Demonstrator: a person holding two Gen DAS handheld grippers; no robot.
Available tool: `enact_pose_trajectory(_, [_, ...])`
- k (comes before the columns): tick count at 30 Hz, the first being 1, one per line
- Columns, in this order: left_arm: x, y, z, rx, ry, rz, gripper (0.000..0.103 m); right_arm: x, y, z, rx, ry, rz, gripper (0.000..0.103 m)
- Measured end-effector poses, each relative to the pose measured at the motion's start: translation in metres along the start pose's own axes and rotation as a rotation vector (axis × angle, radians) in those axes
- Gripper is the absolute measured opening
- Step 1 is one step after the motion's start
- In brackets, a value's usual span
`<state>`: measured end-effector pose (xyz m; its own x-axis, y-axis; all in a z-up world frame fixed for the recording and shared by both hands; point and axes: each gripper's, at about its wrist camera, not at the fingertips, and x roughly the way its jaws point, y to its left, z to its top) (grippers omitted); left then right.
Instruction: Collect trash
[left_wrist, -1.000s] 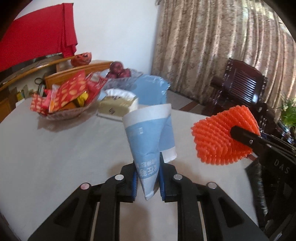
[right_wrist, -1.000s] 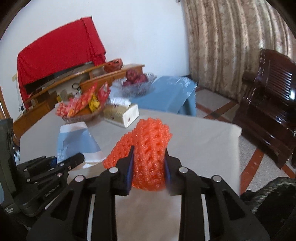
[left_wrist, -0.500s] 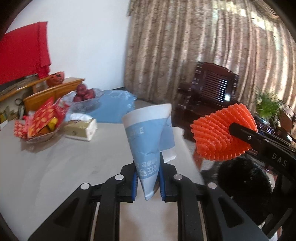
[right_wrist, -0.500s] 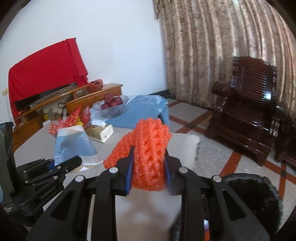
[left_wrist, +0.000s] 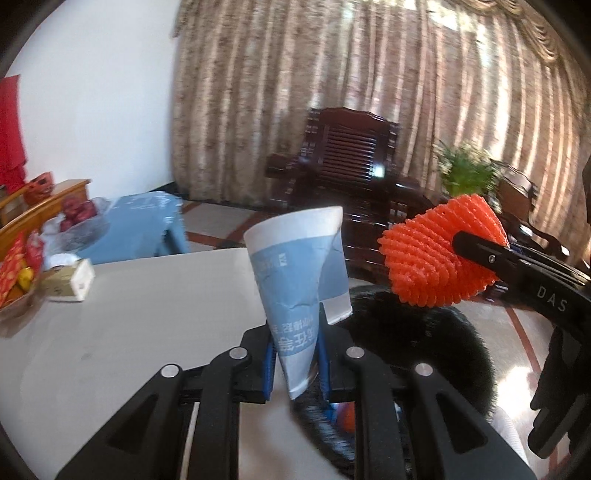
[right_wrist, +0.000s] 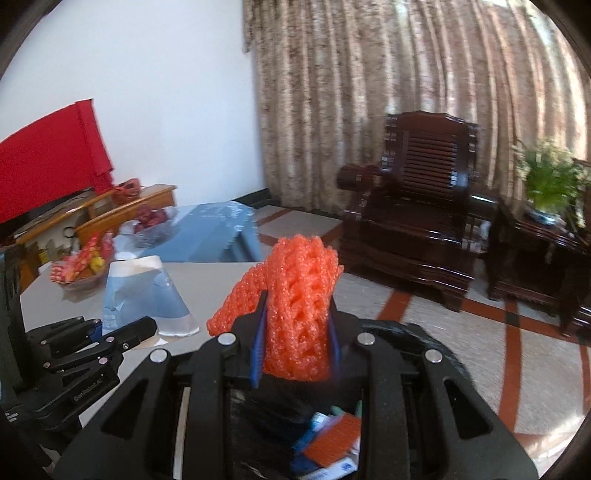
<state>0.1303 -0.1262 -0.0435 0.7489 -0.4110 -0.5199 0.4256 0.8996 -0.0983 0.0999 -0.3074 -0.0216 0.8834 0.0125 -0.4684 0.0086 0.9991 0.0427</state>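
Note:
My left gripper (left_wrist: 295, 365) is shut on a crumpled blue-and-white paper wrapper (left_wrist: 299, 280), held upright over the table's right edge; the wrapper also shows in the right wrist view (right_wrist: 144, 295). My right gripper (right_wrist: 295, 347) is shut on an orange foam fruit net (right_wrist: 299, 306), also seen in the left wrist view (left_wrist: 439, 254). The net hangs above a black-bagged trash bin (right_wrist: 424, 343) beside the table. The bin (left_wrist: 424, 332) holds several pieces of trash (right_wrist: 332, 439).
The grey table (left_wrist: 129, 317) carries a tissue box (left_wrist: 70, 284), a snack basket (left_wrist: 14, 273) and a fruit bowl (left_wrist: 77, 218). A blue stool (right_wrist: 221, 232), dark wooden armchair (right_wrist: 417, 229) and potted plant (right_wrist: 546, 181) stand beyond on the tiled floor.
Both grippers have swung right, away from the table's middle toward its edge, with their loads. The black bin has come into view beneath them.

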Motion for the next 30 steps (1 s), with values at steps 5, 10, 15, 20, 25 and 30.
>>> enact_pose_trajectory(5, [0.026,-0.036,-0.003,0.036,0.034,-0.07,0.018,-0.001,-0.037,-0.019,0.024,0.03,-0.069,0.026])
enact_pose_trajectory(10, [0.053,-0.061,-0.012,0.067,0.081,-0.105,0.018,0.005,-0.063,-0.036,0.043,0.062,-0.118,0.026])
enact_pose_trajectory(15, [0.078,-0.079,-0.022,0.097,0.128,-0.127,0.02,0.025,-0.083,-0.054,0.052,0.112,-0.144,0.028])
enact_pose_trajectory(20, [0.097,-0.083,-0.027,0.105,0.174,-0.158,0.044,0.049,-0.095,-0.07,0.041,0.18,-0.18,0.055])
enact_pose_trajectory(25, [0.095,-0.078,-0.031,0.103,0.179,-0.168,0.068,0.045,-0.098,-0.076,0.07,0.158,-0.198,0.094])
enact_pose_trajectory(30, [0.078,-0.067,-0.025,0.075,0.159,-0.132,0.083,0.032,-0.099,-0.067,0.135,0.151,-0.15,0.098])
